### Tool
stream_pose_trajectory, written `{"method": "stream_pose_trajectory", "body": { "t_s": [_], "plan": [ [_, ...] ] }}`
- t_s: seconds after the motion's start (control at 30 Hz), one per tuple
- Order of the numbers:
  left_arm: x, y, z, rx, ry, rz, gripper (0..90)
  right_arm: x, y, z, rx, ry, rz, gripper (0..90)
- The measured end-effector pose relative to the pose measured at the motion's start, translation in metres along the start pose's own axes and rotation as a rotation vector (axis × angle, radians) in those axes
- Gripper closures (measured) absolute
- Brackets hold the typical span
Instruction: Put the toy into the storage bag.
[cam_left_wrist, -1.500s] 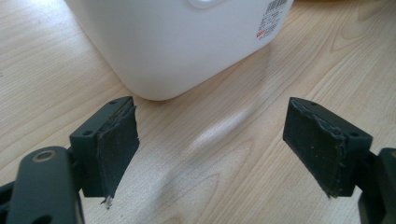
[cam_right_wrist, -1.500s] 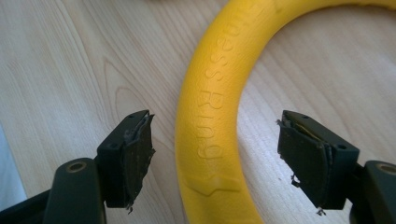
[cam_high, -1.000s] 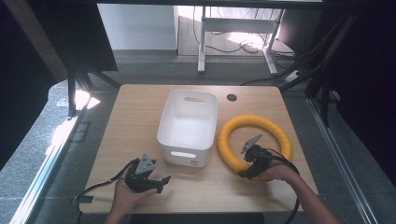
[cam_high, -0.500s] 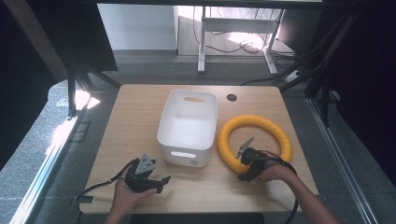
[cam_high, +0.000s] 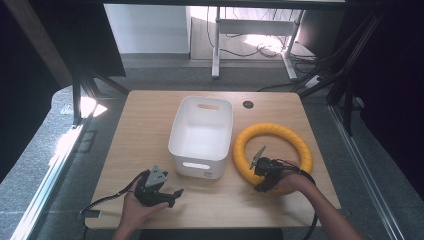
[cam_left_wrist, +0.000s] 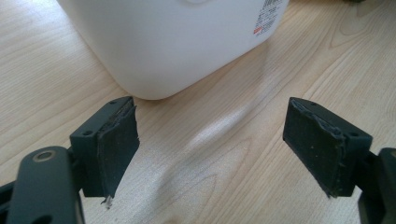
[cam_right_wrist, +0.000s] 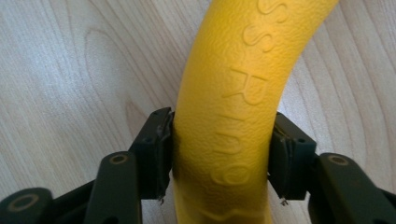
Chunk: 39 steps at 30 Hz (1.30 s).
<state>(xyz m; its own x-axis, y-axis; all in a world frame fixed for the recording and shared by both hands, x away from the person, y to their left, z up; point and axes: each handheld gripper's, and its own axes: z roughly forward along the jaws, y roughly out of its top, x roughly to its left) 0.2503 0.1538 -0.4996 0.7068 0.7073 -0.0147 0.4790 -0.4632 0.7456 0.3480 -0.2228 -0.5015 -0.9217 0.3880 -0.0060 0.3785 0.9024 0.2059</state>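
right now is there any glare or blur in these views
High view: sunlight blows out the floor past the table, sides dark, slightly soft. Left gripper view: pale sheen on the wood beside the white bin. Right gripper view: yellow ring sharp and evenly lit.

Raised lettering "SS Ring" on the yellow ring (cam_right_wrist: 233, 93)

right claw (cam_right_wrist: 219, 156) jaws just closed, pads now pressing both sides of yellow ring (cam_right_wrist: 233, 93) (near arc)
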Motion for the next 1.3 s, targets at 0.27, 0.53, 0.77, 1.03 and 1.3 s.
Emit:
{"method": "stream_pose_trajectory", "body": {
  "t_s": [0.27, 0.53, 0.77, 1.03, 1.3],
  "plan": [
    [0.0, 0.0, 0.001, 0.001, -0.002, 0.0, 18.2, 0.0, 0.006, 0.0, 0.046, 0.009, 0.01, 50.1],
    [0.0, 0.0, 0.001, 0.006, -0.003, 0.005, 18.2, -0.008, 0.003, -0.002, 0.02, 0.06, 0.029, 51.0],
    [0.0, -0.001, 0.003, 0.01, -0.005, 0.008, 18.3, -0.021, -0.004, -0.022, -0.103, 0.152, 0.086, 51.2],
    [0.0, 0.0, 0.003, 0.004, -0.009, 0.005, 18.3, -0.035, -0.011, -0.046, -0.25, 0.213, 0.15, 51.3],
    [0.0, 0.0, 0.003, 0.006, -0.011, 0.005, 18.3, -0.044, -0.018, -0.06, -0.332, 0.244, 0.18, 51.3]
  ]
}}
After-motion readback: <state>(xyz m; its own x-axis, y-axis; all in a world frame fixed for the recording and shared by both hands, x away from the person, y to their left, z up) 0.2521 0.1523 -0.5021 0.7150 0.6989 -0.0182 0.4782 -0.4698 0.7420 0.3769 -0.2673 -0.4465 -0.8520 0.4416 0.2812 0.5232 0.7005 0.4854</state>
